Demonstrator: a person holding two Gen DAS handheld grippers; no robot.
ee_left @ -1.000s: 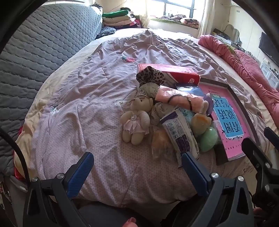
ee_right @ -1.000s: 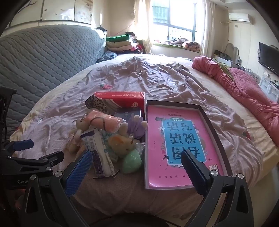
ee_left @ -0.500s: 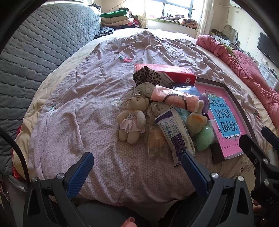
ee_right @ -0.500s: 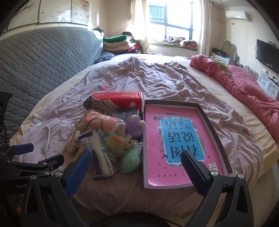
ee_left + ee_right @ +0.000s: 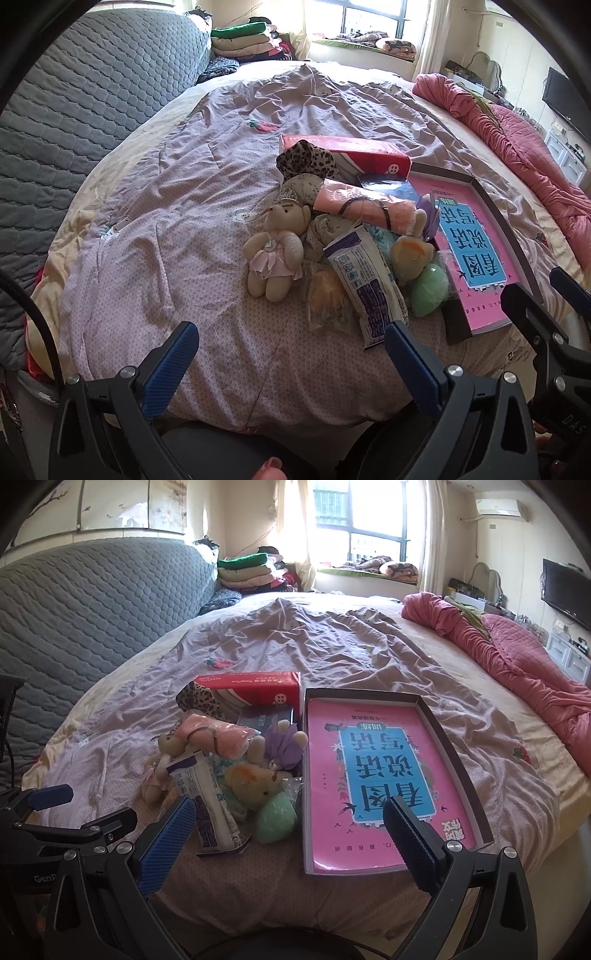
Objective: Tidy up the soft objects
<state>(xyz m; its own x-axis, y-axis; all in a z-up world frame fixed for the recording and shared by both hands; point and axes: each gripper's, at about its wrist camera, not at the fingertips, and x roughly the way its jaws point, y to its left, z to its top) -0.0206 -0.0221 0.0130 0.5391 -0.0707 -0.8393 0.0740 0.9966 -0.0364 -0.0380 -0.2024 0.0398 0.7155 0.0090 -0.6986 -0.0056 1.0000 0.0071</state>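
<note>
A pile of soft things lies on the bed: a beige teddy bear in a pink dress (image 5: 275,254), a pink rolled towel (image 5: 364,212), a yellow plush rabbit (image 5: 410,251) (image 5: 255,781), a green squishy ball (image 5: 428,290) (image 5: 277,818), a white and purple packet (image 5: 369,286) (image 5: 207,805) and a leopard-print cloth (image 5: 306,160). An open box with a pink book (image 5: 373,782) (image 5: 469,243) lies right of the pile. My left gripper (image 5: 288,354) is open and empty in front of the pile. My right gripper (image 5: 286,830) is open and empty, near the packet and the box.
A red tissue pack (image 5: 251,690) lies behind the pile. The bed has a lilac quilt (image 5: 166,206). A grey quilted headboard (image 5: 85,605) is at the left, a pink blanket (image 5: 517,653) at the right, folded clothes (image 5: 243,568) far back.
Both grippers have drawn back and tilted up a little, so the pile and box sit slightly lower and farther in view. Nothing on the bed has moved. Both grippers stay open.
</note>
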